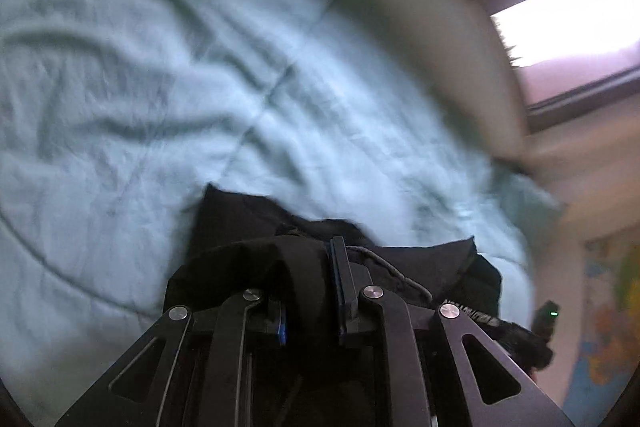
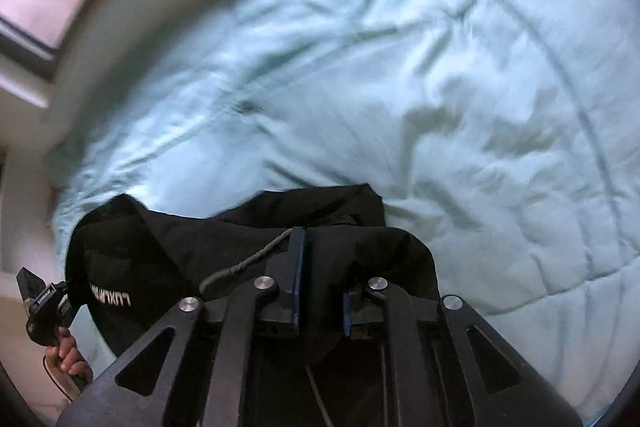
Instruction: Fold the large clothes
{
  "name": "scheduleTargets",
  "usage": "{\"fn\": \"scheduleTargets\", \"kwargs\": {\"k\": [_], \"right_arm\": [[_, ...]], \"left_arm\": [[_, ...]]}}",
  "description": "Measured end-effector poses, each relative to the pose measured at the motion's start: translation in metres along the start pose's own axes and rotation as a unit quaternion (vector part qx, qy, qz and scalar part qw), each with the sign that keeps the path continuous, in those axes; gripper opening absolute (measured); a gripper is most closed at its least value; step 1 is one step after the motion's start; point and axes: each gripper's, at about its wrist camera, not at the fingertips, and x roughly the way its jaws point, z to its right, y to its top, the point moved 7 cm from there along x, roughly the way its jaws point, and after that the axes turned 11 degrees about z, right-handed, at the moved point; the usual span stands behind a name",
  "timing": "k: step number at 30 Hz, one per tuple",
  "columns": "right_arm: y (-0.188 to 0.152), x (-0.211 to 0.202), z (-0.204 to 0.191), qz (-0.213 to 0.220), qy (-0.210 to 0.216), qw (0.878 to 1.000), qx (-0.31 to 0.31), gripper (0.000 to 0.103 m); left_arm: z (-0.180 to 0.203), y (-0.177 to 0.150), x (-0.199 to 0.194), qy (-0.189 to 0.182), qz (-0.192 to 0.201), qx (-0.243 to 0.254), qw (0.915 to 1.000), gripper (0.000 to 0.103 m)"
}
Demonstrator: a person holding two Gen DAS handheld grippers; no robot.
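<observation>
A black garment (image 1: 424,263) with a grey drawstring and white lettering hangs bunched between my two grippers above a pale blue quilt (image 1: 160,87). My left gripper (image 1: 310,267) is shut on a fold of its black cloth, which drapes over the left finger. In the right wrist view the same garment (image 2: 160,251) spreads left, with the lettering low on it. My right gripper (image 2: 324,259) is shut on another fold, which covers the right finger. The views are motion-blurred.
The quilt (image 2: 440,87) covers a bed that fills both views. A beige headboard or wall (image 1: 440,7) and a bright window (image 1: 560,27) lie beyond it. The other gripper and hand (image 2: 52,315) show at lower left. A colourful map (image 1: 608,327) is at lower right.
</observation>
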Motion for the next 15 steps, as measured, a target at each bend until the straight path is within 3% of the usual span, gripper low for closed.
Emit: {"fn": "scheduleTargets", "kwargs": {"k": [3, 5, 8, 11, 14, 15], "right_arm": [[-0.017, 0.052, 0.017, -0.039, -0.007, 0.999, 0.018, 0.018], [-0.028, 0.072, 0.021, -0.047, -0.009, 0.999, 0.021, 0.018], [-0.033, 0.079, 0.016, -0.042, -0.027, 0.999, -0.011, 0.018], [-0.032, 0.075, 0.012, -0.046, -0.032, 0.998, -0.036, 0.018], [-0.028, 0.053, 0.011, -0.048, 0.010, 0.999, -0.020, 0.025], [-0.026, 0.044, 0.011, -0.047, 0.028, 0.998, -0.013, 0.031]], "left_arm": [[-0.030, -0.019, 0.053, 0.020, -0.028, -0.016, 0.9993, 0.017], [-0.039, -0.026, 0.065, 0.018, -0.019, -0.017, 0.9995, 0.017], [-0.039, -0.029, 0.064, 0.017, -0.014, -0.002, 0.9998, 0.017], [-0.035, -0.027, 0.055, 0.018, -0.038, 0.010, 0.9991, 0.017], [-0.030, -0.024, 0.034, 0.011, -0.060, 0.010, 0.9981, 0.019], [-0.028, -0.021, 0.021, 0.001, -0.062, 0.011, 0.9980, 0.020]]}}
